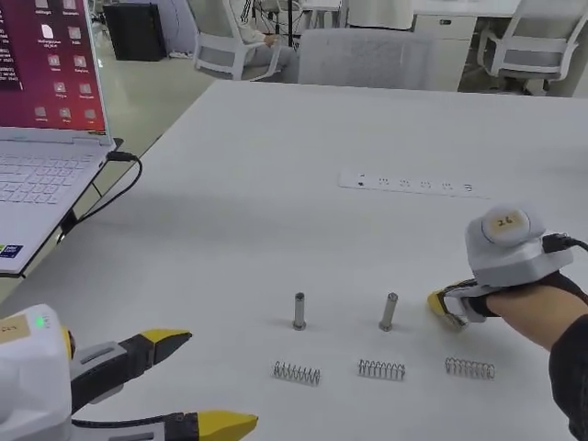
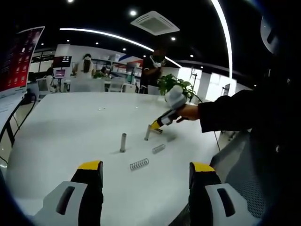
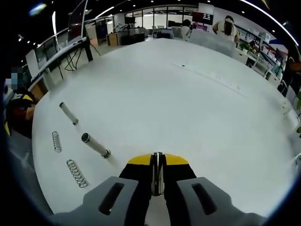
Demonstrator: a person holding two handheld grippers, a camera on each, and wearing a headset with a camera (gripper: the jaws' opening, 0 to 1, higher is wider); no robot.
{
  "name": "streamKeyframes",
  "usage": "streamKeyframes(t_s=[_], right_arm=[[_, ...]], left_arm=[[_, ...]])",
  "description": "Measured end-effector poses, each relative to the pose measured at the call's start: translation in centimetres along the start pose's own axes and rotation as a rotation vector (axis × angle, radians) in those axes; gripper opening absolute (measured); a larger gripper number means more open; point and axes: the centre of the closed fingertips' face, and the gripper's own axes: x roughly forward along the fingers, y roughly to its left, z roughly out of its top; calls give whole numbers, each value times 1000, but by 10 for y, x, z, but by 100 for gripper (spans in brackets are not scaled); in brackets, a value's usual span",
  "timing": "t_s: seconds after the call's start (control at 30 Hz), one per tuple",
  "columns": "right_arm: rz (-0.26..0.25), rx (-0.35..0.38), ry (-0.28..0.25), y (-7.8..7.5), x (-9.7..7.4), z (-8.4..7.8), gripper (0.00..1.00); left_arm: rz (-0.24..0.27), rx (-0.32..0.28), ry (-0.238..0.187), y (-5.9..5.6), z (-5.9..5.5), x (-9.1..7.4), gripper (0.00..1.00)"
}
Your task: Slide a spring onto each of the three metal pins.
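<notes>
The yellow-tipped right tool is clamped on a smooth steel pin. Two cylindrical metal pins stand upright on the matte white desk, with three coiled wire springs lying just before them. The left tool gapes wide, empty.

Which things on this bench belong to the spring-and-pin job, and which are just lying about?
Job: left pin and middle pin, both standing; third pin, clamped in the right gripper; left spring, middle spring and right spring, lying in front; left gripper, open.

Lying about: laptop, its cable, power strip, grey chair behind.
</notes>
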Motion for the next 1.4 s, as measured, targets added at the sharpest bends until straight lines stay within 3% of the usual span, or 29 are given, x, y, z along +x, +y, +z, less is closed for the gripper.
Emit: streamKeyframes(t_s=[0.27,1.4], right_arm=[[-10,-3,-26,0,-12,4,5],[-42,19,-103,-4,-46,-7,5]], left_arm=[[-4,9,-8,-1,2,0,71],[-24,40,-6,-7,5,-1,70]])
